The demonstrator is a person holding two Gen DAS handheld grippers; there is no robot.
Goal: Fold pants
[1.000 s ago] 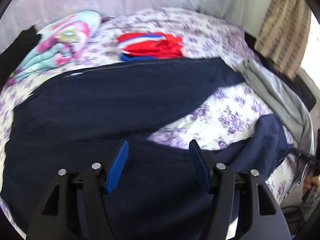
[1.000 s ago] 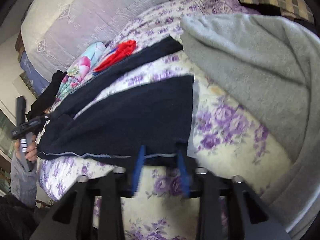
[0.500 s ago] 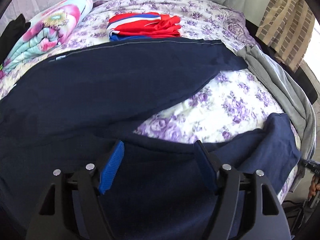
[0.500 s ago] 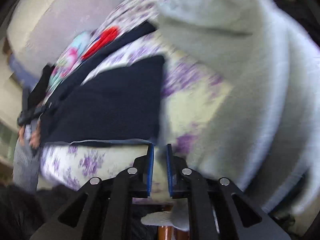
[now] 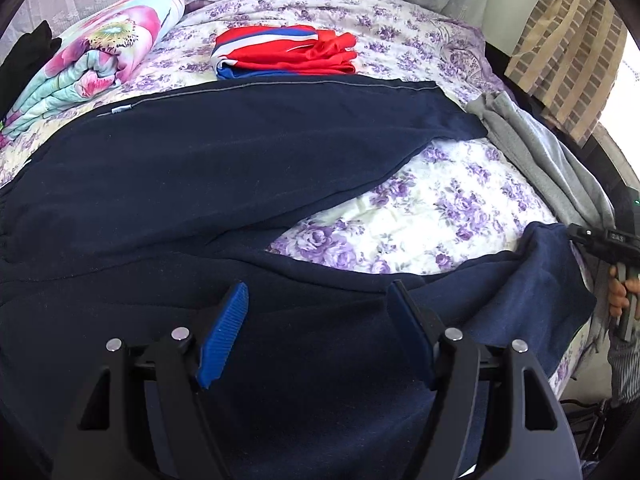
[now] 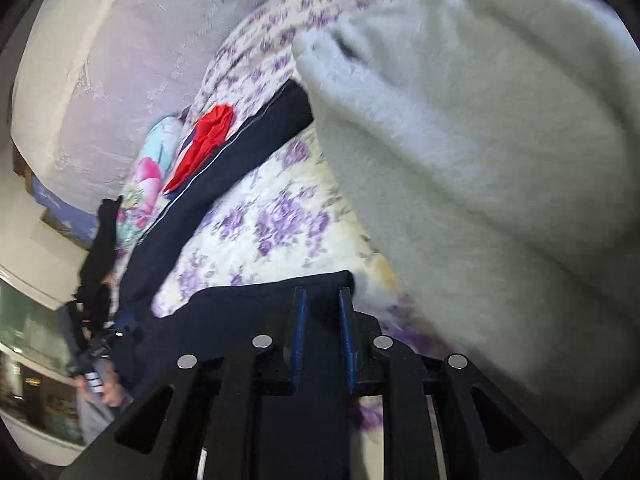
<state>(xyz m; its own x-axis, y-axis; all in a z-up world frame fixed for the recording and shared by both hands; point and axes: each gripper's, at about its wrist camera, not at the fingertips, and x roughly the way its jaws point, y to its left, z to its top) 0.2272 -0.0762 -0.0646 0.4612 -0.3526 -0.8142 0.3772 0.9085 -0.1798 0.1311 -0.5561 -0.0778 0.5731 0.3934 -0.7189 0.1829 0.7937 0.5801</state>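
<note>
Navy pants [image 5: 224, 168] lie spread across the floral bed sheet [image 5: 440, 208], their two legs splayed apart toward the right. My left gripper [image 5: 317, 286] hovers open over the near leg by the crotch, nothing between its blue pads. In the right wrist view my right gripper [image 6: 322, 293] has its jaws close together on the near leg's hem [image 6: 280, 296], navy cloth filling the narrow gap. In the left wrist view that hem [image 5: 552, 280] is raised at the bed's right edge, next to the right gripper [image 5: 576, 234] and the hand [image 5: 620, 292] holding it.
A grey garment [image 5: 532, 152] lies along the bed's right side, close beside the right gripper [image 6: 480, 160]. Folded red, white and blue clothing [image 5: 288, 50] sits just behind the far leg. A rolled floral quilt [image 5: 92, 60] and a black garment [image 5: 28, 52] lie at the back left.
The right gripper's jaws went from wide apart at the hem to nearly together, and its view swung and rolled. The near leg's hem has lifted. The left jaws widened slightly.
</note>
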